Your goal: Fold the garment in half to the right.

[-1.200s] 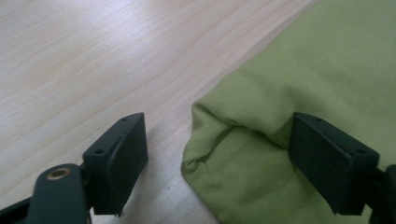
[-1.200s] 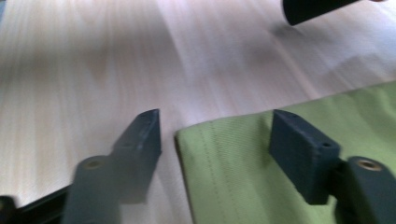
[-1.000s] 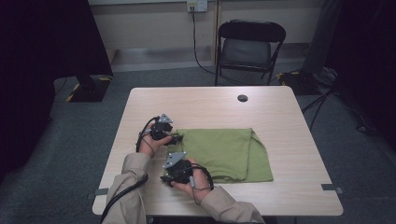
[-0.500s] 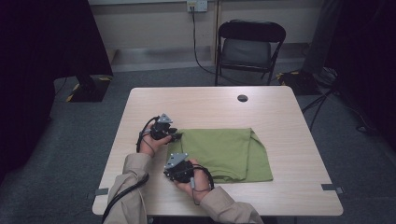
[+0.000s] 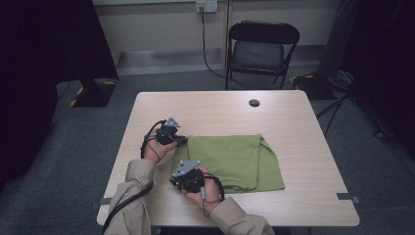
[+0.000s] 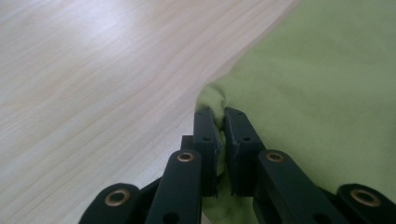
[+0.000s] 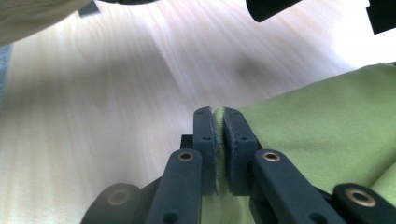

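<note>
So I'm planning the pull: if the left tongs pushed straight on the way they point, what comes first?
Probably more of the green cloth they already pinch; the left tongs point along its edge, bare table alongside.

Both claws have just been closing. The left claw (image 6: 219,116) now pinches the green cloth (image 6: 317,93) at its edge; the right claw (image 7: 218,114) clamps the near corner, which is slightly gathered.

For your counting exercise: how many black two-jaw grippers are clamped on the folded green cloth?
2. The left gripper pinches the folded green cloth at its far left corner; the right gripper pinches its near left corner.
</note>
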`<state>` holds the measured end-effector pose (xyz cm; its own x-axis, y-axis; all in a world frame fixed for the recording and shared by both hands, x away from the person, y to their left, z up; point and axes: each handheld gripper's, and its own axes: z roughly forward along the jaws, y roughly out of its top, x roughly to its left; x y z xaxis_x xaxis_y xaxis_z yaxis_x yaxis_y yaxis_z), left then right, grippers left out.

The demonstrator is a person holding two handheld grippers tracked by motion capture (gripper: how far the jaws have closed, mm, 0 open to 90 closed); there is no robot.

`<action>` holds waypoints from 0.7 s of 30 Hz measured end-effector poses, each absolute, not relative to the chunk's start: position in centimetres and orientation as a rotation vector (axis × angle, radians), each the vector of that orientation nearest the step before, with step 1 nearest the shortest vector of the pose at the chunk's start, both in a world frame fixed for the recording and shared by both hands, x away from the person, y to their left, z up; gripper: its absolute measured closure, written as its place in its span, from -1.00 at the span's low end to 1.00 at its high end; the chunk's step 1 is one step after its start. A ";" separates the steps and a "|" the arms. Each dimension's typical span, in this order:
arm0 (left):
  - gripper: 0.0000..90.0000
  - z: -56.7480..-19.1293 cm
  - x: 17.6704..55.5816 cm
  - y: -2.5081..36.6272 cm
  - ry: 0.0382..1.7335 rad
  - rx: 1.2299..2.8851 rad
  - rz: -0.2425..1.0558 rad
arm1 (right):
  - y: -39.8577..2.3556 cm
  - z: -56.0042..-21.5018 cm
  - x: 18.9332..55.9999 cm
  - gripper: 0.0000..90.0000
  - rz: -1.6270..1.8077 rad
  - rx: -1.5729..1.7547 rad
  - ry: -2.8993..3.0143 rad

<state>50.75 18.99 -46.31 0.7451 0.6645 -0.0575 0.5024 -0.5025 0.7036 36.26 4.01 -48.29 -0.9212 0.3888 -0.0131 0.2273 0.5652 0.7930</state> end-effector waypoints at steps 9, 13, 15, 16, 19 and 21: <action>0.93 -42.1 50.2 19.7 0.890 2.259 0.308 | 4.3 -45.0 35.5 0.89 1.388 0.485 2.566; 0.94 -40.6 50.0 20.1 0.904 2.266 0.319 | 4.6 -43.5 35.2 0.89 1.421 0.474 2.539; 0.94 -39.9 50.0 20.2 0.911 2.268 0.326 | 4.9 -42.8 35.2 0.89 1.434 0.466 2.532; 0.94 -39.4 50.0 20.3 0.914 2.267 0.327 | 5.1 -42.6 35.2 0.89 1.438 0.468 2.528; 0.94 -38.0 50.1 20.3 0.915 2.271 0.350 | 5.4 -41.5 35.3 0.89 1.465 0.466 2.504; 0.94 -36.9 50.0 20.3 0.912 2.282 0.374 | 5.6 -40.8 35.2 0.89 1.476 0.458 2.488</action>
